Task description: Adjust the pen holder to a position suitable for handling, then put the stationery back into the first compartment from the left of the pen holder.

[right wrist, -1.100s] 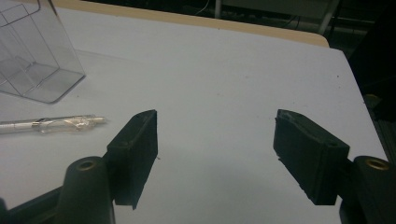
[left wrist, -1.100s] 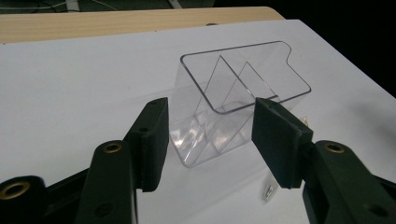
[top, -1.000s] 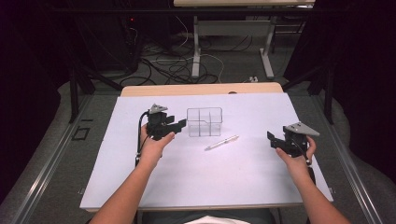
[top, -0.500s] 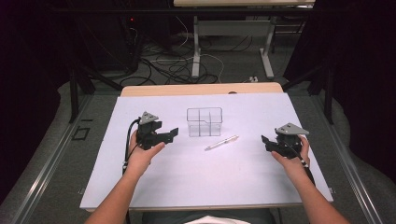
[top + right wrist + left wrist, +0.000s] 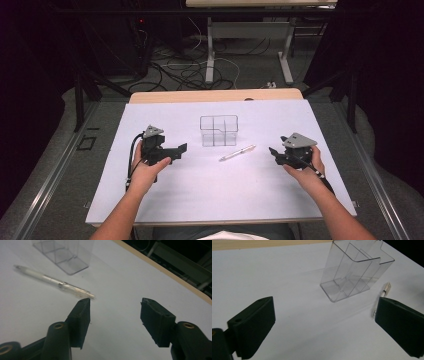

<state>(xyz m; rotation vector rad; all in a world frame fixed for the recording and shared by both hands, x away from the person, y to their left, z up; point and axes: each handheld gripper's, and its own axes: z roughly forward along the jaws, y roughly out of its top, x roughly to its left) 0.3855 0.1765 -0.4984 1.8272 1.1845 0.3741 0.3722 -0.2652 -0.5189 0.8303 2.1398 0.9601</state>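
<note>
White tabletop (image 5: 210, 190), slim translucent white pen (image 5: 237, 153) between two spread, empty grippers.

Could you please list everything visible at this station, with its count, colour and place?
Organizer: one, clear plastic with compartments, upright at mid-table, nothing visible inside.
Pen: one, whitish with a metal tip, lying flat just in front of the organizer, apart from it.
Table: one, white top with a wooden far edge.
Cables: several, dark and white, on the floor beyond the table.
Left tongs: one, black, left of the organizer; jaws just opened wide, nothing between them.
Right tongs: one, black, right of the pen; jaws just narrowed, gripping nothing.
</note>
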